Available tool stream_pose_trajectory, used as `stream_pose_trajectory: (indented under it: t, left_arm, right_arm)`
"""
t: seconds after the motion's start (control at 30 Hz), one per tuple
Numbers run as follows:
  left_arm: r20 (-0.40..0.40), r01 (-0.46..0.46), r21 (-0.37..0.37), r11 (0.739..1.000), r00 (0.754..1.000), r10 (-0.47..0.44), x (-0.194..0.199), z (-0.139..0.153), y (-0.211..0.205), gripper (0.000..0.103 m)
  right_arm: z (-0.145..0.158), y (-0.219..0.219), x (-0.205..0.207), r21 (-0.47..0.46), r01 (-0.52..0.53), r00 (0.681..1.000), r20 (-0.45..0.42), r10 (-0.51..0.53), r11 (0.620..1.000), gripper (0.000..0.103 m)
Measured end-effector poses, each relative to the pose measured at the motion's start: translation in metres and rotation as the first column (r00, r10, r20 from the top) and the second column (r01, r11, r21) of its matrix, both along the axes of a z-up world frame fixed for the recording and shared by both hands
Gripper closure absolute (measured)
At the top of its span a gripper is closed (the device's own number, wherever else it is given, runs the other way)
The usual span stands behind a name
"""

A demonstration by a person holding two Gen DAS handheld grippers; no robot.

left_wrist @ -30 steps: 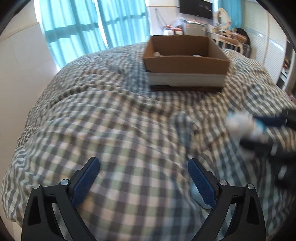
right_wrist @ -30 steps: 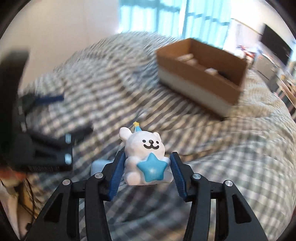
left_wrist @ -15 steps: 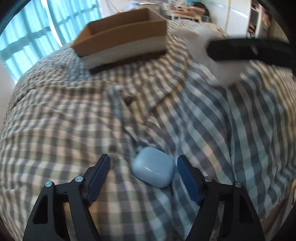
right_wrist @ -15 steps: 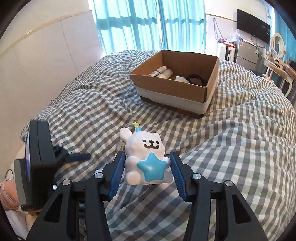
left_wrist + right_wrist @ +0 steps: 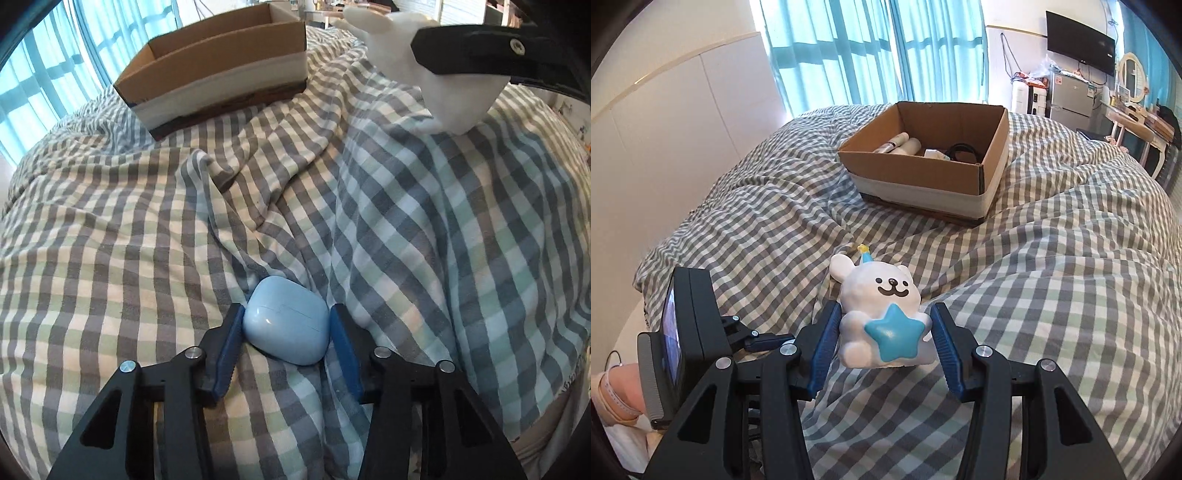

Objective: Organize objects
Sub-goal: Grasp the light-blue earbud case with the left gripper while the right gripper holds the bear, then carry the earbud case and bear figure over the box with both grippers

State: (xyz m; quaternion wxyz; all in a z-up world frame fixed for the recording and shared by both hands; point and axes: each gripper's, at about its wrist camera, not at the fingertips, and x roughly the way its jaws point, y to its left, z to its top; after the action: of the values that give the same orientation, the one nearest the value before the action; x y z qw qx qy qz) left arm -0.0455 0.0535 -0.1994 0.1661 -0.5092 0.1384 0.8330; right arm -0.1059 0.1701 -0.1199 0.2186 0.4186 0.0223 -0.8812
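Several items already lie in the cardboard box [image 5: 923, 166] at upper centre. Right gripper [image 5: 882, 341] grips the bear toy [image 5: 879, 314]; left gripper [image 5: 286, 332] seems clamped on the blue earbud case [image 5: 286, 325], low on the bed [image 5: 110, 240].

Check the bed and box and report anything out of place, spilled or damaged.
Nothing stands out. The blue case lies intact on the rumpled checked cover, gripped by the left tool; the right tool holds the bear figure; the cardboard box sits upright.

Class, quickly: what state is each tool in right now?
Left tool: closed on the blue earbud case.
Right tool: closed on the white bear figurine.
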Motion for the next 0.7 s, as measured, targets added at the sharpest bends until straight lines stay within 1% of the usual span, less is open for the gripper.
stream_pose_trajectory:
  t: [0.03, 0.07, 0.13, 0.27, 0.4, 0.5, 0.7]
  left_arm:
    - [-0.015, -0.002, -0.006, 1.0, 1.0, 0.002, 0.001, 0.003, 0.0, 0.069]
    - [-0.03, 0.001, -0.006, 1.0, 1.0, -0.001, 0.003, 0.007, 0.0, 0.07]
    - [-0.036, 0.006, 0.0, 1.0, 0.999, -0.006, 0.004, 0.013, -0.001, 0.072]
    - [-0.031, -0.016, 0.029, 0.999, 0.999, 0.017, 0.008, 0.019, -0.008, 0.074]
    - [-0.079, -0.047, 0.052, 0.998, 0.996, 0.051, 0.01, 0.038, -0.018, 0.077]
    - [-0.103, -0.075, 0.077, 0.994, 0.991, 0.082, 0.004, 0.051, -0.028, 0.077]
    - [-0.166, -0.111, 0.094, 0.989, 0.978, 0.125, -0.006, 0.077, -0.042, 0.077]
  right_arm:
    - [0.001, 0.001, 0.001, 0.0, 0.002, 1.0, -0.003, -0.002, 1.0, 0.053]
    - [0.002, 0.001, 0.003, 0.0, 0.004, 1.0, -0.006, -0.004, 1.0, 0.053]
    - [0.005, 0.001, 0.007, -0.003, 0.007, 1.0, -0.011, -0.007, 1.0, 0.053]
    - [0.011, 0.0, 0.014, 0.0, 0.007, 1.0, -0.029, -0.007, 1.0, 0.053]
    - [0.016, -0.002, 0.02, 0.011, 0.01, 0.999, -0.042, -0.01, 1.0, 0.053]
    - [0.017, -0.003, 0.023, 0.014, 0.008, 0.999, -0.046, -0.007, 1.0, 0.053]
    - [0.023, -0.01, 0.025, 0.054, 0.003, 0.998, -0.069, 0.001, 0.999, 0.053]
